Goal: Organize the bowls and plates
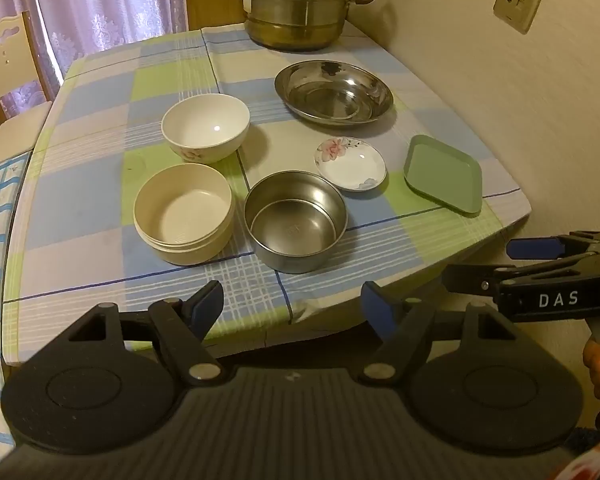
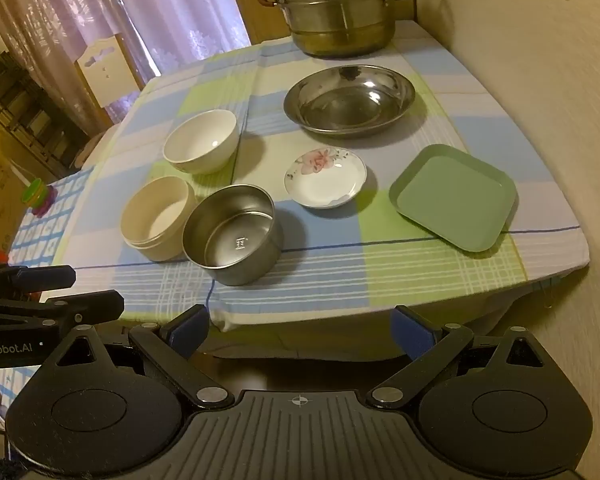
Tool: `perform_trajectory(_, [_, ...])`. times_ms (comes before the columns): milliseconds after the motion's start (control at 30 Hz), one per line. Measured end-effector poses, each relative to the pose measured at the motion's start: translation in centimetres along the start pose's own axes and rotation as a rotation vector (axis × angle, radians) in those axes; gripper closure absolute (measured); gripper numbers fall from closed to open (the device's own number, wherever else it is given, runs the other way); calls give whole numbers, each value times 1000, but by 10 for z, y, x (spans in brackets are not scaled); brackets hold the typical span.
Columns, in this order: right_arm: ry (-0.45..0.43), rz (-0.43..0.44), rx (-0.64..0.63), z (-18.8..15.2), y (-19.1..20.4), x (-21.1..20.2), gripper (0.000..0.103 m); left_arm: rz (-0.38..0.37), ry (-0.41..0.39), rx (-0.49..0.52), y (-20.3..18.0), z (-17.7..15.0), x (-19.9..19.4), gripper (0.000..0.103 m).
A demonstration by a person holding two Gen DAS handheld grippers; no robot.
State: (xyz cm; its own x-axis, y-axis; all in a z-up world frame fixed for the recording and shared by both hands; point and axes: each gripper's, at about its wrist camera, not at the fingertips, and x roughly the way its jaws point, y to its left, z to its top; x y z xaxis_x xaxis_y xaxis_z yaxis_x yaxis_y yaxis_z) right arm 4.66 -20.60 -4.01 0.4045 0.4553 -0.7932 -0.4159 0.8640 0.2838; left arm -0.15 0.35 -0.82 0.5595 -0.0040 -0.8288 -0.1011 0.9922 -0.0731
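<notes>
From the left wrist, the left tool (image 1: 292, 308) hangs short of the desk (image 1: 80, 216), its jaws wide apart and empty. Just ahead sits the steel bowl (image 1: 296, 226), the cream tub (image 1: 184, 212) to its left, the white bowl (image 1: 205, 127) beyond. These look light, stiff and slick; the rim wall is probably the best hold.

From the right wrist, the right tool (image 2: 300, 328) is likewise spread and empty. Ahead lies the flowered saucer (image 2: 325, 177), likely fragile; right of it the green tray (image 2: 454, 197); farther off the steel dish (image 2: 349, 99).
</notes>
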Motion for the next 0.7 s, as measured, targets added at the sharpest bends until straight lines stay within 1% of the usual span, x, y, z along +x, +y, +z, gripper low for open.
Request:
perform_trajectory(33, [-1, -2, -1, 0, 0, 0, 6, 1, 3, 2, -2, 4, -6, 29])
perform_trajectory(700, [-7, -1, -3, 2, -1, -2, 6, -1, 9, -4, -1, 6, -9, 29])
